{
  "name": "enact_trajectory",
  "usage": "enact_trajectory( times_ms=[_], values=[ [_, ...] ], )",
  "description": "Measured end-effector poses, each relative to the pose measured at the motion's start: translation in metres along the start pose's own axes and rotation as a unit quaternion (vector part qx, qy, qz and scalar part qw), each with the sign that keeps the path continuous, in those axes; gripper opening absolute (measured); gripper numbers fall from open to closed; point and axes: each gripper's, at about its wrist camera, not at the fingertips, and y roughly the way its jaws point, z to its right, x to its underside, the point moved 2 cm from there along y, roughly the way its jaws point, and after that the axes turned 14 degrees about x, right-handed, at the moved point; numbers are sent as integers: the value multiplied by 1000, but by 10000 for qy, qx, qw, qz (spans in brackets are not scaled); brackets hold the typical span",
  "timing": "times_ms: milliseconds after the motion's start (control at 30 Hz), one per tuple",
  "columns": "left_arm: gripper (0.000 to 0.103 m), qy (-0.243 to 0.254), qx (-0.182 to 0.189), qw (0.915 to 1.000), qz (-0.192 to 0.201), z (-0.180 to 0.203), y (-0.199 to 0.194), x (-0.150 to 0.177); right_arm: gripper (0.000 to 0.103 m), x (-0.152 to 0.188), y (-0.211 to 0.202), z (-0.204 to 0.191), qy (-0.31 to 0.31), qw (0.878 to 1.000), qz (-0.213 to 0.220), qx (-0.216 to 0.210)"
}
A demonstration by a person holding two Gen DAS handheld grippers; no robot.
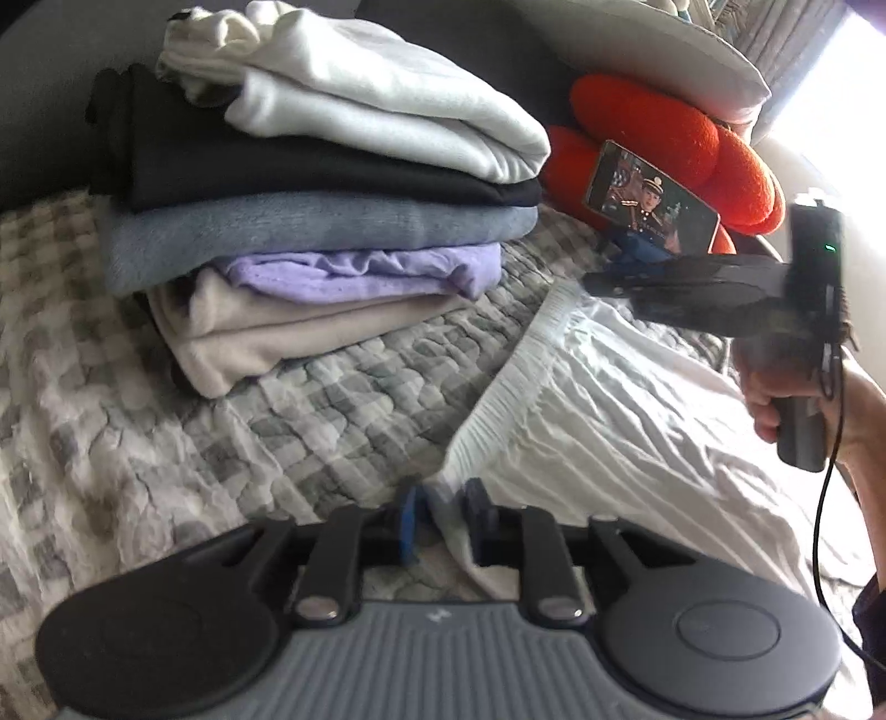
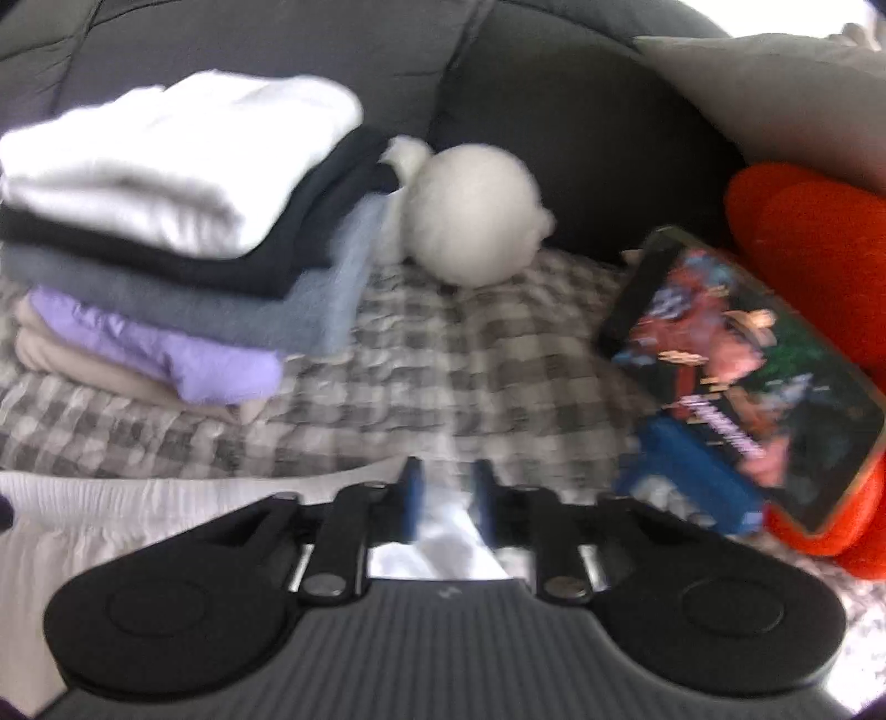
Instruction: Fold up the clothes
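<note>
Both the left gripper (image 1: 440,507) and right gripper (image 2: 446,498) pinch the limp, light white pleated garment (image 1: 609,399) at its elasticated waistband corners

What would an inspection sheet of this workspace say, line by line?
Surface: checked grey-white quilt.
Job's things: white pleated garment lying spread; folded stack of five pieces behind it.
Clutter: phone leaning on orange cushion; white plush ball.
Grippers: left tool and right tool each pinch the garment's elastic edge.
Cables: black cable hanging from right tool.
Surroundings: dark headboard, grey pillow.
</note>
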Motion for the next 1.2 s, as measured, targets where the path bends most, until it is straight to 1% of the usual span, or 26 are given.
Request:
enact_trajectory(
  times_ms=[33,67,100,133,200,300,333,400,467,533,600,667,800,867,900,933,1000,1067,1133,1200],
  values=[
    [36,-46,40,10000,-16,-1,-2,-1,41,-1,-8,9,15,10000,0,9],
    [40,-91,80,9999,-32,-2,-3,-3,43,-3,-15,17,31,10000,1,17],
    [48,-88,33,10000,-27,-3,-6,-4,44,-2,-25,25,39,10000,-60,52],
    [52,-28,-44,10000,5,-2,-10,-6,44,-1,-36,32,46,9999,-135,92],
    [54,98,-163,9998,79,-2,-17,-10,44,7,-61,47,308,9988,-335,176],
    [54,173,-144,9996,169,-3,-21,-18,44,42,-107,59,987,9925,-700,-145],
    [54,218,-113,9995,177,-1,-20,-19,44,56,-118,60,1187,9889,-873,-211],
    [54,311,-46,9993,189,5,-17,-20,44,92,-143,62,1731,9768,-1214,-348],
    [54,381,66,9991,178,13,-11,-23,44,125,-159,64,2422,9565,-1514,-588],
    [54,485,141,9986,172,22,-3,-25,44,151,-169,58,2918,9392,-1662,-714],
    [54,590,214,9979,167,31,5,-28,45,167,-180,55,3142,9322,-1653,-697],
    [54,734,179,9970,181,39,12,-31,45,177,-185,52,3299,9277,-1582,-744],
    [54,1068,201,9940,103,52,29,-33,45,181,-190,37,3074,9351,-1481,-961],
    [54,1191,197,9927,24,57,39,-33,45,179,-191,33,2920,9418,-1398,-907],
    [54,1192,210,9927,-4,58,42,-33,34,179,-189,31,2867,9444,-1381,-824],
    [55,1188,223,9927,-31,59,46,-34,5,179,-186,29,2820,9468,-1370,-728],
    [55,1181,250,9926,-85,61,53,-34,3,178,-188,23,2613,9540,-1334,-615],
    [56,1234,210,9921,-128,61,55,-32,3,179,-197,23,2550,9572,-1291,-450],
    [58,1289,168,9914,-171,62,56,-30,3,183,-208,25,2600,9567,-1259,-368],
    [60,1343,125,9906,-214,62,58,-28,3,189,-215,24,2621,9554,-1307,-376]
  ],
)
